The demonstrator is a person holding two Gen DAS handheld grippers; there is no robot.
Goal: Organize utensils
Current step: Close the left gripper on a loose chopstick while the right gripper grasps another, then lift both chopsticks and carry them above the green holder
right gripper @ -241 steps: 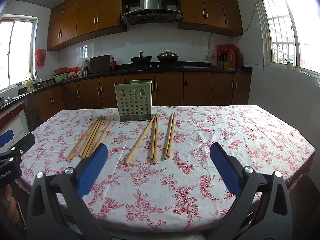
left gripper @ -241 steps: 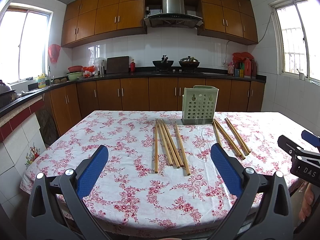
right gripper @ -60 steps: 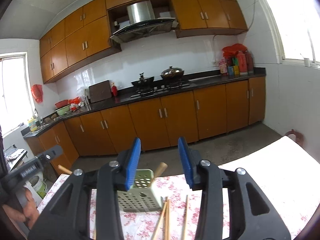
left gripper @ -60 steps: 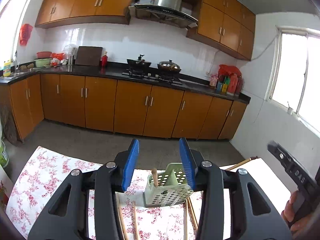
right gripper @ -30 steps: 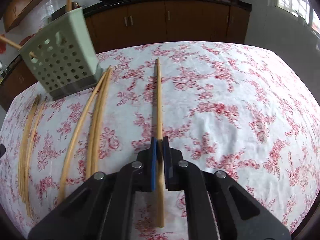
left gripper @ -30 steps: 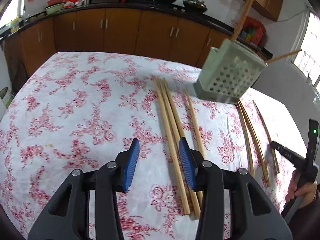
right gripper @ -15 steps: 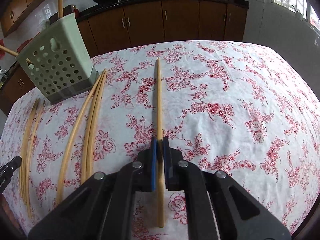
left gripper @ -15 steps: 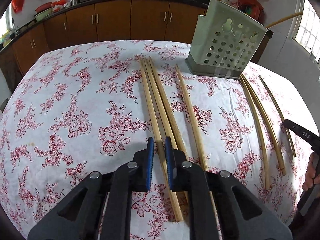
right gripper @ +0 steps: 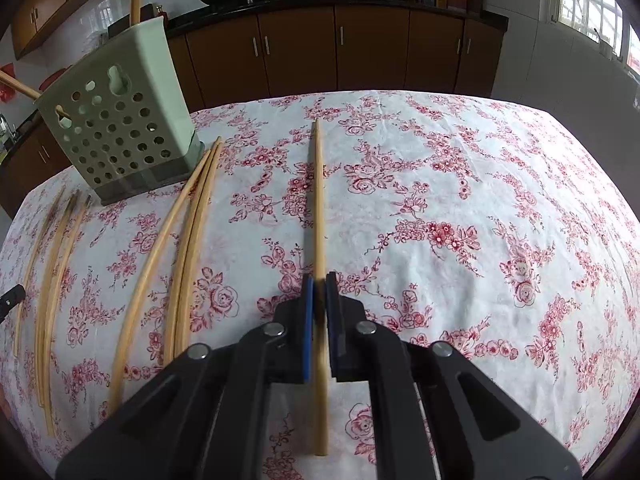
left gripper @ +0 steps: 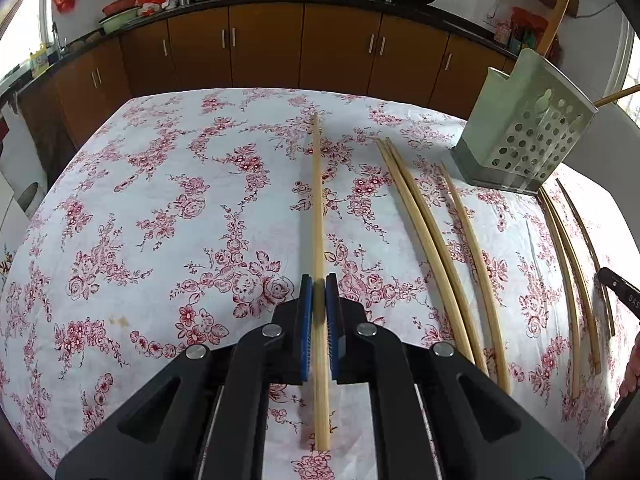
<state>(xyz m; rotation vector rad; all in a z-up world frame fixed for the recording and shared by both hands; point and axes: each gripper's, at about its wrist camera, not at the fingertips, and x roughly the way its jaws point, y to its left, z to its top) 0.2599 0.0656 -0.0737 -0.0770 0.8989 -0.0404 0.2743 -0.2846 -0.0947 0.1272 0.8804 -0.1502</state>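
Chopsticks fill both our tongs: the left tongs (left gripper: 319, 294) clench one chopstick (left gripper: 317, 208), the right tongs (right gripper: 319, 292) another (right gripper: 319, 200), just above the counter (left gripper: 160, 184). Next, probably, we carry each to the perforated green holder (right gripper: 120, 120) and tip it in upright.

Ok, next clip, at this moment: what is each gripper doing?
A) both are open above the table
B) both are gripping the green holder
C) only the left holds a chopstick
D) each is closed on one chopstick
D: the left gripper has its blue fingers pressed on a chopstick, and the right gripper is closed on another chopstick; the green holder stands apart, ungripped.
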